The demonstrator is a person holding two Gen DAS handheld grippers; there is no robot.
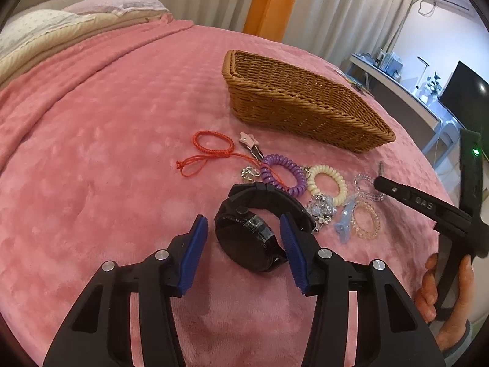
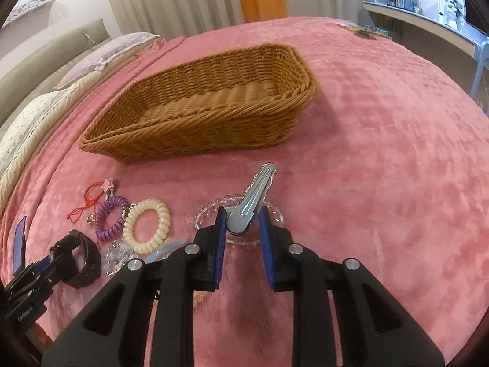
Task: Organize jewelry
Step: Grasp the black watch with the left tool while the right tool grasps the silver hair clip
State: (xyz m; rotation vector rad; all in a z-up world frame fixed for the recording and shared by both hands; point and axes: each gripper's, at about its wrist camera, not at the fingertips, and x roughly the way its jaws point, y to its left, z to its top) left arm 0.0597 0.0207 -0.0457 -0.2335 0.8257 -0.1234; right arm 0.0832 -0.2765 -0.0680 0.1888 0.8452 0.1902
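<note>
My right gripper [image 2: 243,229] has a metal hair clip [image 2: 251,200] between its blue pads; I cannot tell whether they press it. A clear bead bracelet [image 2: 211,211] lies partly hidden under them. My left gripper [image 1: 244,241] stands with jaws apart around one black watch [image 1: 250,235], not touching it. Left of the clip I count two coil ties, purple [image 2: 110,218] and cream [image 2: 146,226], and one red cord [image 2: 87,202]; the sparkly pieces [image 2: 117,252] are too tangled to count. One empty wicker basket [image 2: 214,128] sits farther off on the pink blanket [image 2: 382,168].
</note>
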